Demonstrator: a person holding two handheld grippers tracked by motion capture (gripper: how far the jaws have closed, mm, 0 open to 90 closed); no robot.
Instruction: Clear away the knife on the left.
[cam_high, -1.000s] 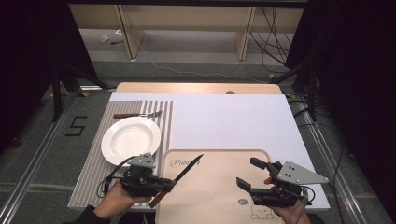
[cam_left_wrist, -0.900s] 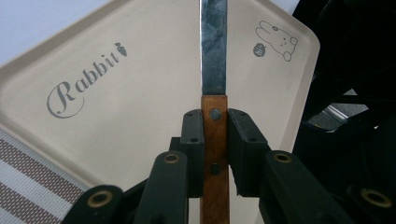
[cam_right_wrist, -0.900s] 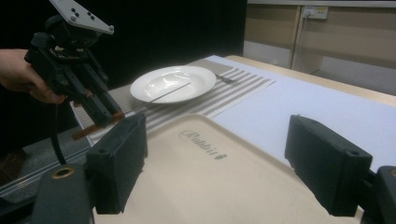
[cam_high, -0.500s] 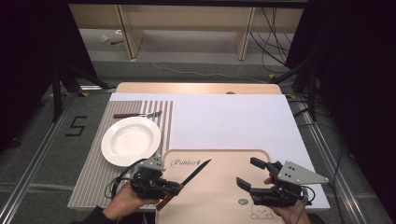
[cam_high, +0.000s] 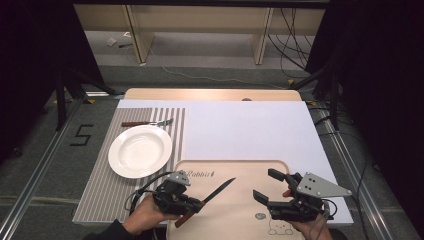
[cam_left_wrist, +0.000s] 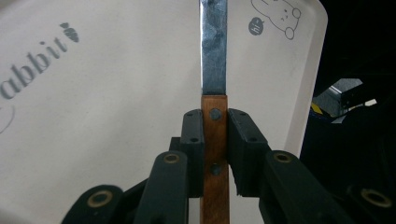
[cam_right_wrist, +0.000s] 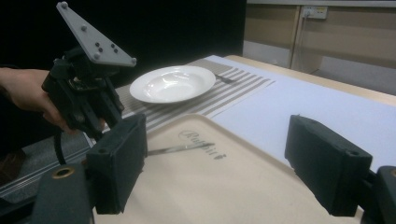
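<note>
Two hand-held grippers are in your hands. At far left, the plate (cam_high: 140, 151) sits bare on the striped mat (cam_high: 100, 195), a fork (cam_high: 147, 123) beyond it. Your left hand-held gripper (cam_high: 192, 206) is clamped on the knife (cam_high: 212, 192) by its wooden handle, blade over the tray (cam_high: 245, 172), which reads "Rabbit". Your right hand-held gripper (cam_high: 266, 186) stands apart over the tray; its cartoon is partly hidden.
</note>
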